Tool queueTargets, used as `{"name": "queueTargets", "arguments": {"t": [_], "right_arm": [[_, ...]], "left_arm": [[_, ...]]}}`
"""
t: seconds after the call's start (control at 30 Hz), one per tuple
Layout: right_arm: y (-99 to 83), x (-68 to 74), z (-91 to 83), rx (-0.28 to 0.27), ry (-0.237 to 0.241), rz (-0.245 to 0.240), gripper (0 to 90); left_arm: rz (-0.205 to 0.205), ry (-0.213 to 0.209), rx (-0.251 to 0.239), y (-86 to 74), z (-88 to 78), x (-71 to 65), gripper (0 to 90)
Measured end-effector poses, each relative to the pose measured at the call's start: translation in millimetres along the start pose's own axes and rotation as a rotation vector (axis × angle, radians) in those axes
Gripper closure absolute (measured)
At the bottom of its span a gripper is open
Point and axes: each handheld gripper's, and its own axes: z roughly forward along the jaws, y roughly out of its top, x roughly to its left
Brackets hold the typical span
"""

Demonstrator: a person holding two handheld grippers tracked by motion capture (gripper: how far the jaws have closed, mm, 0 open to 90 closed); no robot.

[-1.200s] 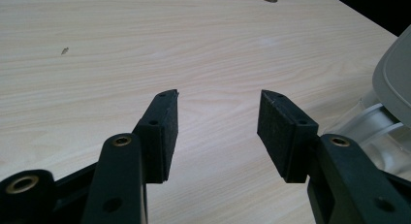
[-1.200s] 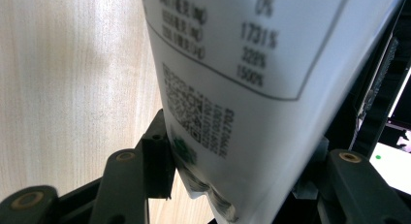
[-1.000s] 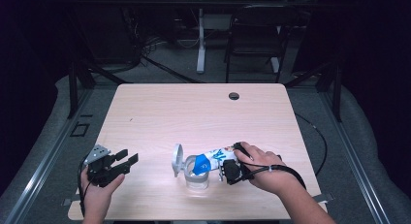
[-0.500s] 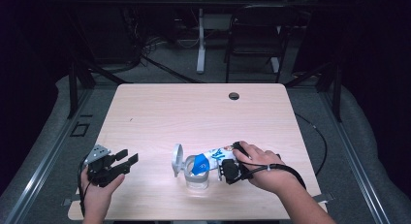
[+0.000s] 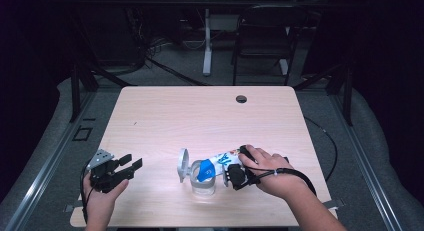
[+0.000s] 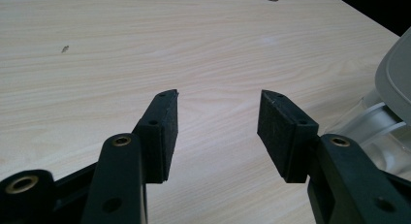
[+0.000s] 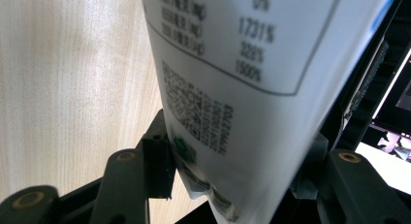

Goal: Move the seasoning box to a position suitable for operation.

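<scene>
White packet (image 5: pixel 226 160) stays clamped in right gripper (image 5: pixel 235 176); left gripper (image 5: pixel 125 167) unmoved, jaws apart.

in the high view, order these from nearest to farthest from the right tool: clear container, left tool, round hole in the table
1. Clear container: just left of the right tool, under the tilted packet's blue end.
2. Round hole: near the table's far edge, straight ahead.
3. Left tool: by the table's left near corner.
</scene>
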Motion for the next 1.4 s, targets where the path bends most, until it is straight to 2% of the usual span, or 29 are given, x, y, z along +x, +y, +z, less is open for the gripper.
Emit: {"name": "queueTargets", "arguments": {"t": [0.13,0.17,0.73,1.23,1.4], "right_arm": [[0.7,-0.8,-0.6,0.007,0.003,-0.004,47.3],[1.7,-1.9,-2.5,0.026,-0.001,-0.017,47.3],[3.5,-4.1,-2.2,0.025,0.0,-0.024,47.6],[7.9,-6.3,-5.7,0.052,-0.016,-0.063,47.7],[7.8,-6.7,-5.4,0.04,-0.014,-0.061,47.8]], "left_arm": [[0.0,-0.001,0.003,0.1,-0.4,0.3,49.8],[0.0,-0.001,0.002,0.1,-0.5,0.3,49.8],[-0.001,0.001,0.005,0.1,-1.0,0.8,49.8],[-0.002,0.0,0.004,0.1,-1.1,0.9,49.8],[-0.002,-0.001,0.005,-0.1,-0.8,1.0,49.8]]}}
